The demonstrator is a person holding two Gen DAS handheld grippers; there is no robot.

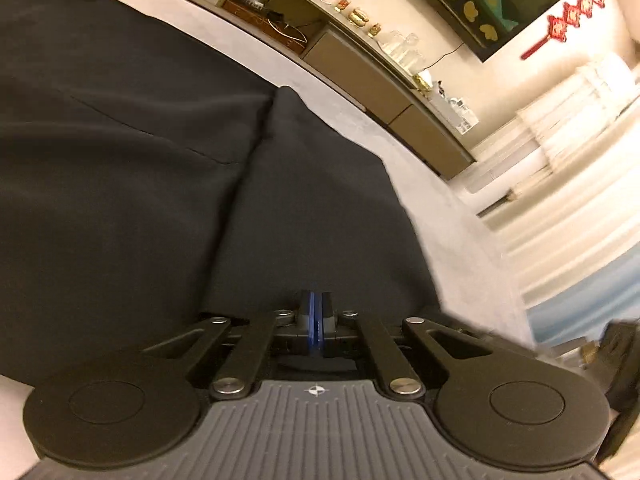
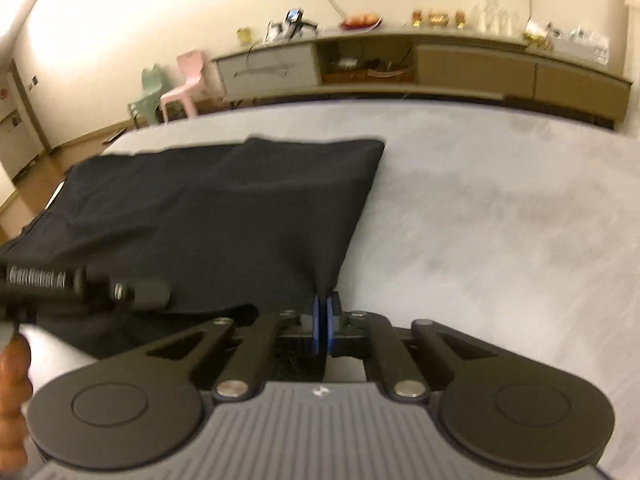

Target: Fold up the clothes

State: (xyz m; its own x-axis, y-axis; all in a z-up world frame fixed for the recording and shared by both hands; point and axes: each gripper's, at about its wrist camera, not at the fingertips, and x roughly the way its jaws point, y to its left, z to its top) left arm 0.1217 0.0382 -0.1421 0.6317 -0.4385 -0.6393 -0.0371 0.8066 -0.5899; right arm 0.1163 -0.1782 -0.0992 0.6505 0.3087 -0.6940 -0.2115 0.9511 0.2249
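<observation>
A black garment [image 1: 140, 180] lies spread on a grey padded surface [image 1: 440, 208], with a seam running down towards me. My left gripper [image 1: 316, 300] is shut, its blue pads pressed together on the garment's near edge. In the right wrist view the black garment [image 2: 240, 208] lies folded over itself, and its near right corner is drawn into my right gripper [image 2: 325, 300], which is shut on it. The other hand-held tool [image 2: 80, 282] blurs across the cloth at the left, with a hand [image 2: 12, 380] below it.
The grey surface [image 2: 500, 220] stretches bare to the right of the garment. Beyond its far edge runs a long low sideboard [image 2: 472, 68] with glasses and ornaments on top. A pink chair [image 2: 184, 84] and a green chair [image 2: 148, 92] stand at the far left.
</observation>
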